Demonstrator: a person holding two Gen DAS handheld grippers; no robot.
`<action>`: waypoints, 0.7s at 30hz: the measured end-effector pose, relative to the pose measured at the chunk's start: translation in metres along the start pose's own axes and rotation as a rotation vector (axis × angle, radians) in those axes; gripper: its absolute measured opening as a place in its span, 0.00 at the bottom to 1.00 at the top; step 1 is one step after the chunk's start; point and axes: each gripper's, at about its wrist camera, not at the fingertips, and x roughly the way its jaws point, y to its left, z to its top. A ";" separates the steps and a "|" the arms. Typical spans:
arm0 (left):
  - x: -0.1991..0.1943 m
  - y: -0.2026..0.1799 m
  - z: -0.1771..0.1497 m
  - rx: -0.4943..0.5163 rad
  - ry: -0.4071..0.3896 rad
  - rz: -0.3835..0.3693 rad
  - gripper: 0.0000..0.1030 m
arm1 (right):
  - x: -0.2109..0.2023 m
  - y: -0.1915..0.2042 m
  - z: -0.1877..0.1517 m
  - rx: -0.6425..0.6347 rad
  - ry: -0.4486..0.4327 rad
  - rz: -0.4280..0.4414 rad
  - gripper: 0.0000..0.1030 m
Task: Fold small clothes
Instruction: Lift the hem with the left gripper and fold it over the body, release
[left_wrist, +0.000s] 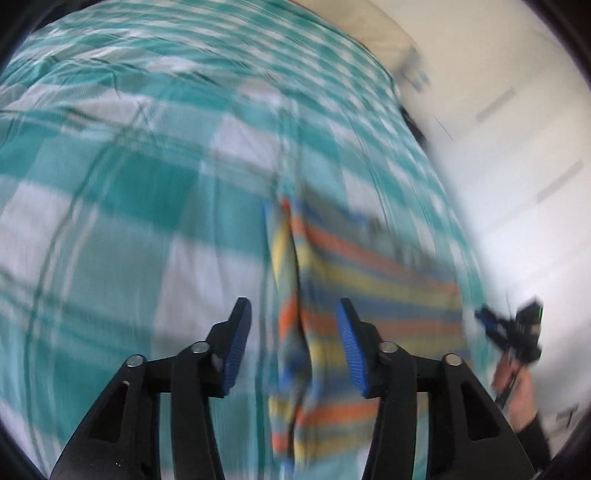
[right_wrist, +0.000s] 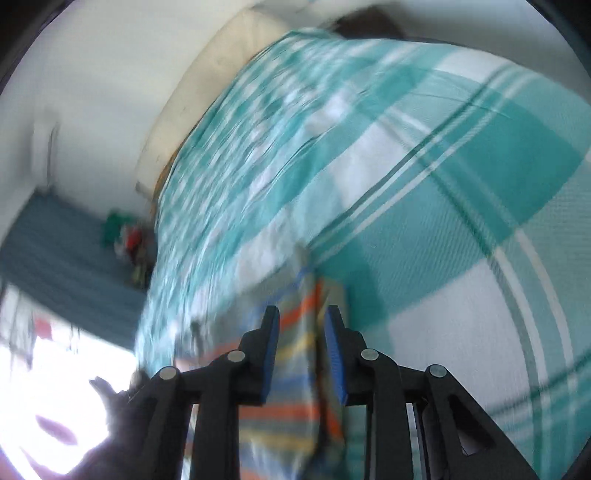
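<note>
While both jaws gape, striped garment (left_wrist: 332, 280) shows no legible label.

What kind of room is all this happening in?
Most likely a bedroom. A teal-and-white checked bedspread covers a wide soft surface, a cream headboard or mattress edge sits against white walls, and a small striped garment lies on the bed for folding.

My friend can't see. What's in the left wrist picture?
A striped cloth in orange, yellow and blue lies on a teal and white checked bedcover. The open left tool is above it with nothing between its fingers. The picture is blurry, and the right tool is at the edge.
</note>
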 end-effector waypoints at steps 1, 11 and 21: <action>0.000 -0.003 -0.020 0.025 0.036 0.007 0.58 | -0.005 0.008 -0.015 -0.055 0.043 -0.021 0.26; 0.014 -0.018 -0.068 0.069 0.104 0.101 0.03 | 0.004 0.032 -0.118 -0.176 0.279 -0.128 0.05; 0.001 -0.022 -0.072 0.169 0.201 0.179 0.23 | 0.005 0.042 -0.107 -0.266 0.373 -0.218 0.28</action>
